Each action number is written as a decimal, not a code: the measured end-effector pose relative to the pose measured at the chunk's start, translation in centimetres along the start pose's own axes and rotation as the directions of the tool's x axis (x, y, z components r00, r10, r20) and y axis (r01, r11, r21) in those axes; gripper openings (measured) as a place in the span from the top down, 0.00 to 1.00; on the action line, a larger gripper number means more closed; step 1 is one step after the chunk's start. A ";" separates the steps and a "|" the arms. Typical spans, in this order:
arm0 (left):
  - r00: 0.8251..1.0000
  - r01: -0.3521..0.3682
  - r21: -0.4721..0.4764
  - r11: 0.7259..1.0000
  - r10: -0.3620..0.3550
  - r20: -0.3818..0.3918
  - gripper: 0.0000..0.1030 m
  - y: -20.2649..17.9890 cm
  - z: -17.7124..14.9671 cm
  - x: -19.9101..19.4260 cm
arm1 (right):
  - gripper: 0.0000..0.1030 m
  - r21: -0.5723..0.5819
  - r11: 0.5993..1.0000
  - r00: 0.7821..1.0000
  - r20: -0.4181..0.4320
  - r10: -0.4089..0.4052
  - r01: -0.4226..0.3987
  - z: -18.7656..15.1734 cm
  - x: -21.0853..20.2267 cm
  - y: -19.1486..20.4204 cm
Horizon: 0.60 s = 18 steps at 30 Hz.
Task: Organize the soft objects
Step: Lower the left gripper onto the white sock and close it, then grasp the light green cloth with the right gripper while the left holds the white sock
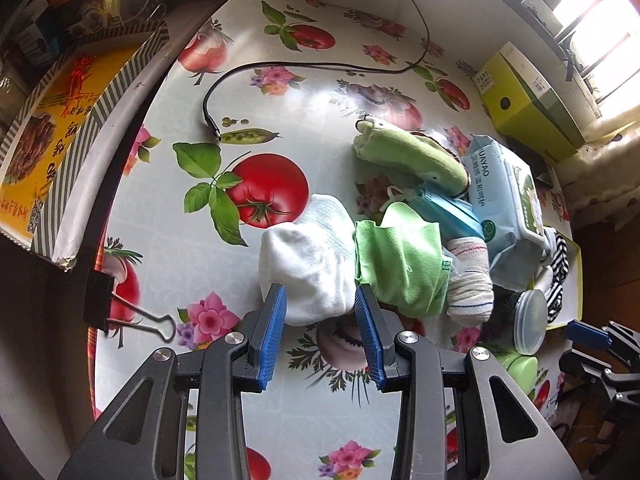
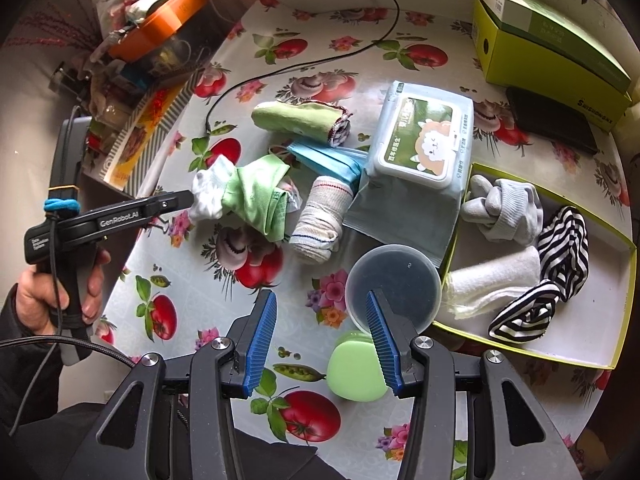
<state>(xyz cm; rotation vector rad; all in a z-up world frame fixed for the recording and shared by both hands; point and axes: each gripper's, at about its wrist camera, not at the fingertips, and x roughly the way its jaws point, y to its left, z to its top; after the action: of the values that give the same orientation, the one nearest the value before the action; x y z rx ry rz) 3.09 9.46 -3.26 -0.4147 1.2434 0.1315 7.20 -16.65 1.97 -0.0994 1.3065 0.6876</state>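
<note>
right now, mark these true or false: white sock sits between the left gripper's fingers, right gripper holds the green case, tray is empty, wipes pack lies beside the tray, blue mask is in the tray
1. The white sock sits between the left gripper fingers: true.
2. The right gripper holds the green case: false, nothing is between its fingers.
3. The tray is empty: false, socks lie in it.
4. The wipes pack lies beside the tray: true.
5. The blue mask is in the tray: false, it lies on the table.
</note>
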 end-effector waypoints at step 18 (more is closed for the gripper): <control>0.998 0.048 0.024 0.999 -0.047 -0.048 0.53 1.5 1.7 4.1 | 0.55 -0.043 0.999 0.999 -0.038 -0.006 0.004 2.2 2.0 1.2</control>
<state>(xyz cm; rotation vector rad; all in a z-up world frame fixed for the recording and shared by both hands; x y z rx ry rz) 5.49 10.95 -7.02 -0.4273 1.2795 0.0657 8.62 -13.89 1.16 -0.1512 1.3278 0.7123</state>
